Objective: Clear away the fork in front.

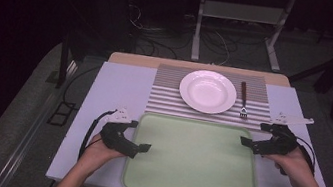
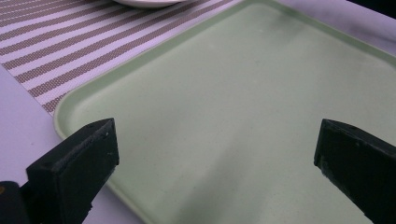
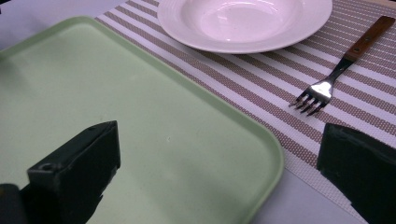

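Observation:
A pale green tray (image 1: pixel 194 161) lies empty at the table's near side; its surface (image 2: pixel 243 116) (image 3: pixel 93 107) fills much of both gripper views. My left gripper (image 1: pixel 140 137) hovers over the tray's left edge, jaws wide open and empty. My right gripper (image 1: pixel 253 141) hangs at the tray's far right corner, also open and empty. Beyond the tray a white plate (image 1: pixel 208 91) (image 3: pixel 243 21) rests on a striped placemat (image 1: pixel 168 99) (image 3: pixel 261 79). A fork (image 1: pixel 243 99) (image 3: pixel 336 70) with a wooden handle lies to the plate's right, tines toward me.
The table (image 1: pixel 115 85) is white with a wooden strip at its far edge. Past it, a dark floor holds cables and a white metal stand (image 1: pixel 240 14). Bare tabletop flanks the tray on both sides.

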Demonstrator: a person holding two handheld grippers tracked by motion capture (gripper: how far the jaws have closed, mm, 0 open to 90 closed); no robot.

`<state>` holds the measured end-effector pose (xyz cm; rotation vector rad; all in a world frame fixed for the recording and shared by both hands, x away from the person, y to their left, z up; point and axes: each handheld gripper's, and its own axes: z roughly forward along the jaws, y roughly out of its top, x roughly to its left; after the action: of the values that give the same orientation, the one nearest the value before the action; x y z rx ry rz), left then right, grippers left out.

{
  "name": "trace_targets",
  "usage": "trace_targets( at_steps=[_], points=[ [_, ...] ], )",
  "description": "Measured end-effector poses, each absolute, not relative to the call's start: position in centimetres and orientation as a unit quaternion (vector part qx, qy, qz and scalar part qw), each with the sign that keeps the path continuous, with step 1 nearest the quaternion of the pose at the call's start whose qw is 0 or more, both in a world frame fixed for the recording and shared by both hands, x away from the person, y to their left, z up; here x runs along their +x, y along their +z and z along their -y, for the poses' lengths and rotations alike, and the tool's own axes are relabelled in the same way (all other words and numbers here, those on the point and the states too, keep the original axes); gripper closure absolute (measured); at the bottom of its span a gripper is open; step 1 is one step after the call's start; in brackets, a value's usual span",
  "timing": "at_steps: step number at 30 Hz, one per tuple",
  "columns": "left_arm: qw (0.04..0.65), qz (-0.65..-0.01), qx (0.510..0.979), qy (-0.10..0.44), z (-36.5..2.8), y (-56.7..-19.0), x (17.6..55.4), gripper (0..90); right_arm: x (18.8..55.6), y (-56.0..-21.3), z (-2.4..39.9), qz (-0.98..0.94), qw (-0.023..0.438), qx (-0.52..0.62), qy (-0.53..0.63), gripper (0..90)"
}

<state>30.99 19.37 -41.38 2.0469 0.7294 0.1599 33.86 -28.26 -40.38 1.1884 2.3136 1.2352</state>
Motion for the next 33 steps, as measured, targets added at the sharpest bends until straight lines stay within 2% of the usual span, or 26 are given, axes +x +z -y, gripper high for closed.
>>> trace_targets(
  at_steps=[33],
  points=[
    [0.465,-0.291,0.832,0.079,-19.2,-41.4,30.8,0.0,39.4,-40.1,28.4,-0.791,0.135,0.442,0.4,0.0]
  ],
)
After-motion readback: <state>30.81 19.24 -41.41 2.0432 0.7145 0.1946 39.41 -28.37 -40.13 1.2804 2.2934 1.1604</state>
